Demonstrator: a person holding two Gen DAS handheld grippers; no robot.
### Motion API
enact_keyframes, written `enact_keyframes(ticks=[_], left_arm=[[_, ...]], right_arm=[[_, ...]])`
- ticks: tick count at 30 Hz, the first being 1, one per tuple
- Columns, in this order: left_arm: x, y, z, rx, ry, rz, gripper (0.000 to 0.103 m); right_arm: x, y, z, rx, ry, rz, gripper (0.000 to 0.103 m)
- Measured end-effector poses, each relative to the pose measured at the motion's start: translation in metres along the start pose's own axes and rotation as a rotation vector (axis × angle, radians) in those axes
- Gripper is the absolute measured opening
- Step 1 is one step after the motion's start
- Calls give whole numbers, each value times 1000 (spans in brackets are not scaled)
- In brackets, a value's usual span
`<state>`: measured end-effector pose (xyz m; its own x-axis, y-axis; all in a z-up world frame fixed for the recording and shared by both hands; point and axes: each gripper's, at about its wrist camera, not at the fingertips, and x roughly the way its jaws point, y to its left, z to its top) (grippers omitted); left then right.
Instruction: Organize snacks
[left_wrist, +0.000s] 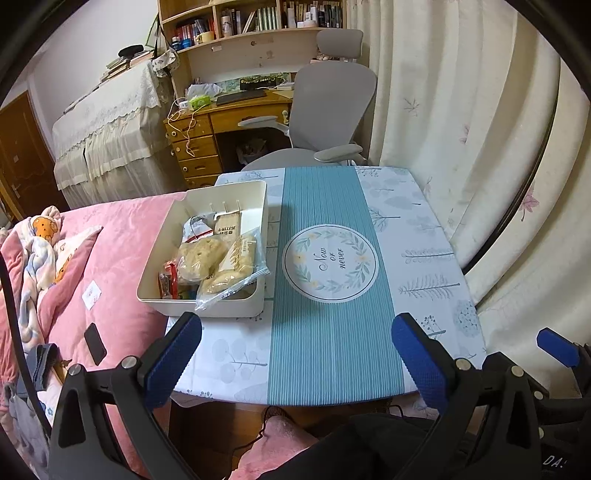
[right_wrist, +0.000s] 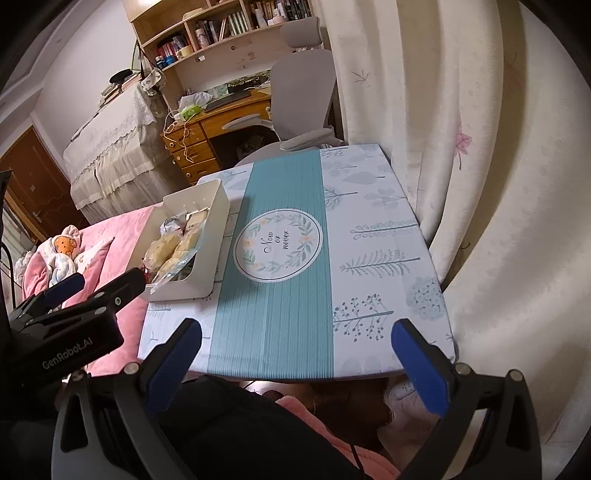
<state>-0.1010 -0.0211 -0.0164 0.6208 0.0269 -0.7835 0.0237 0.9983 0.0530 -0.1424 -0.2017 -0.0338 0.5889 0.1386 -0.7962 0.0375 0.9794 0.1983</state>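
A white bin (left_wrist: 201, 306) stands on the left side of the table, by the bed. It holds clear bags of round biscuits (left_wrist: 201, 258), a tan packet (left_wrist: 227, 227) and a red packet (left_wrist: 170, 277). My left gripper (left_wrist: 295, 354) hovers over the table's near edge, just in front of the bin, open with nothing between its fingers. My right gripper (right_wrist: 295, 363) hangs over the near edge further right, also open and empty. In the right wrist view the bin (right_wrist: 210, 243) lies ahead to the left, with the left gripper (right_wrist: 109, 277) beside it.
The table (left_wrist: 424, 258) wears a cloth with a teal stripe and a round emblem (left_wrist: 330, 264). A pink bed (left_wrist: 122, 251) borders it on the left, a grey office chair (left_wrist: 328, 110) stands behind, and a curtain (left_wrist: 480, 129) hangs on the right. A person's dark-clad legs (left_wrist: 369, 450) are below.
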Motion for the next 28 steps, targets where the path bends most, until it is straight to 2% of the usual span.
enact_keyframes(ticks=[28], left_arm=[[21,-26,28,62,29,12,102]], right_arm=[[28,-30,17,71,67,-17,103]])
